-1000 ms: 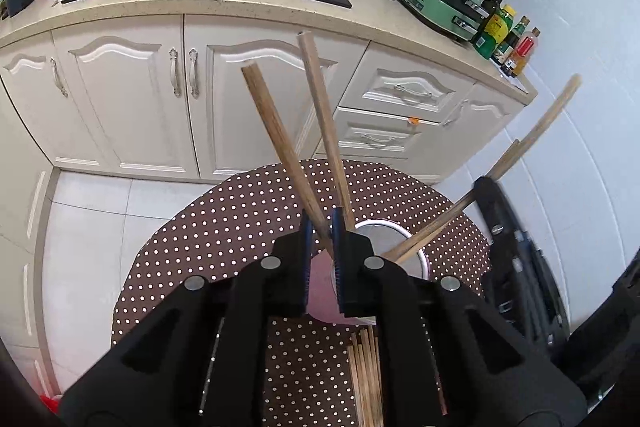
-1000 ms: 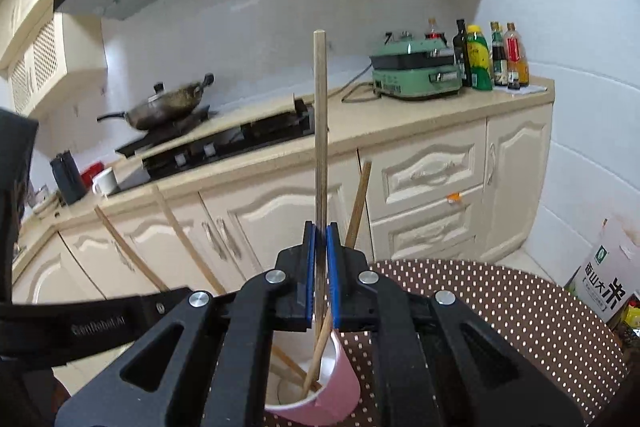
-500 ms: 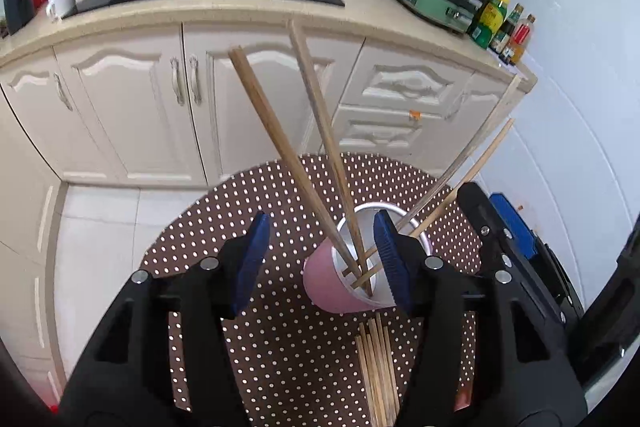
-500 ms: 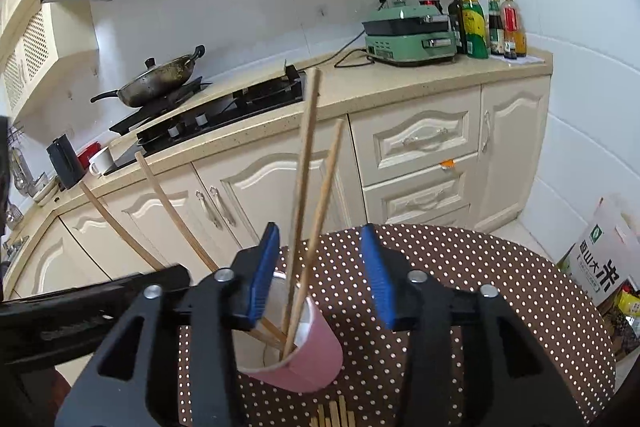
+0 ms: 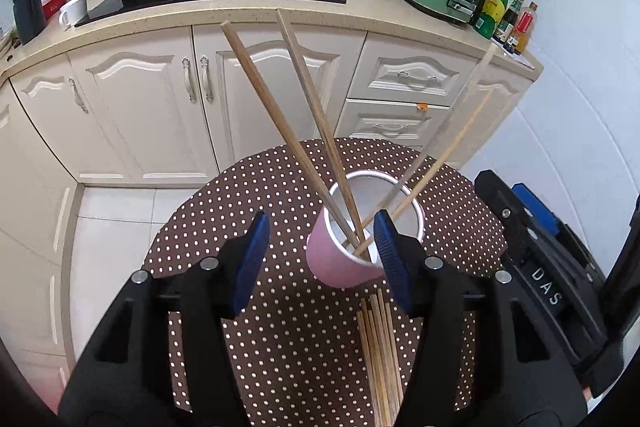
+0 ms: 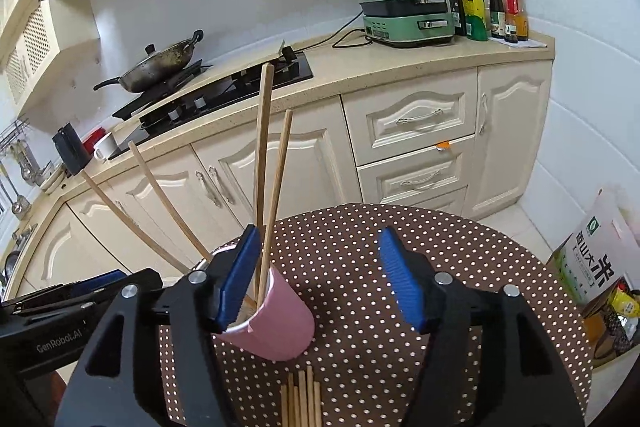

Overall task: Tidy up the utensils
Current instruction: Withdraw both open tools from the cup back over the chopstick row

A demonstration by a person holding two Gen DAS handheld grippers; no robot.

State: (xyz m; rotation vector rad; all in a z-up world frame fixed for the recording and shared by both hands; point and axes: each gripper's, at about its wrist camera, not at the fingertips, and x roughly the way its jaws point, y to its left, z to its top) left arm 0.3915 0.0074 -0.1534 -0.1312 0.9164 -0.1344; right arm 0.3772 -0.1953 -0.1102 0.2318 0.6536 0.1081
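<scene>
Both grippers stand released: the left gripper (image 5: 322,259) and right gripper (image 6: 316,277), jaws just opened, grasp nothing. Four chopsticks (image 5: 280,123) lean in the pink cup (image 6: 280,323) on the dotted table (image 6: 360,227); more chopsticks (image 5: 380,359), perhaps six, lie beside it

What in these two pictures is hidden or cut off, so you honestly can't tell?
- Loose chopsticks on the table: near ends cut off by the bottom edge, both views; their count is unclear.
- Pink cup: right wrist view, the gripper's blue pad covers part of its rim.
- Bottle labels: too small to read.
</scene>
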